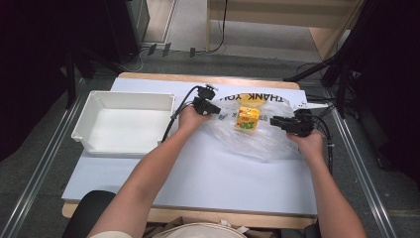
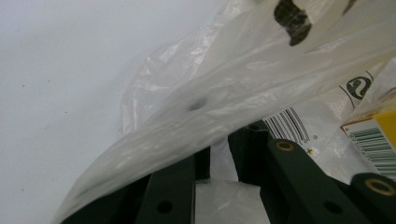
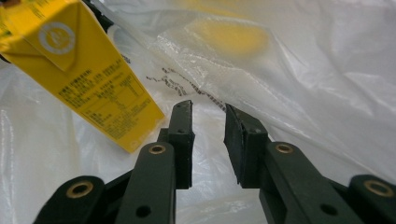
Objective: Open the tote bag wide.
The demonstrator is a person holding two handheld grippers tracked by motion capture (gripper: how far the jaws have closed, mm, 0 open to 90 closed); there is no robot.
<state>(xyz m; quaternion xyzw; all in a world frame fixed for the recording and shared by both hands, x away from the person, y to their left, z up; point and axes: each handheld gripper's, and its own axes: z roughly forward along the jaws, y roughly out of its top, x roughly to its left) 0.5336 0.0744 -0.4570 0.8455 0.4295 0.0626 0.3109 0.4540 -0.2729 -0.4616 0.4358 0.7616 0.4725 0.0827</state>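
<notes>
High view, carton (image 1: 247,118): small yellow box, upright on the crinkled clear plastic bag (image 1: 257,136) mid-table.
Bag: thin glossy film, printed lettering and barcode, spread on the pale blue table (image 1: 208,178).
Left gripper (image 1: 214,108): at the bag's left edge; film drapes over its jaws, a narrow gap between them.
Right gripper (image 1: 273,120): jaws parted, nothing between, just beside the carton (image 3: 88,70).
Bin (image 1: 124,121): white rectangular plastic, left.

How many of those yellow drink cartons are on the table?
1. The yellow carton stands on the clear plastic bag, between the two grippers. A blurry yellow patch shows behind it through the plastic; I can't tell what that is, so something may be hidden.
</notes>
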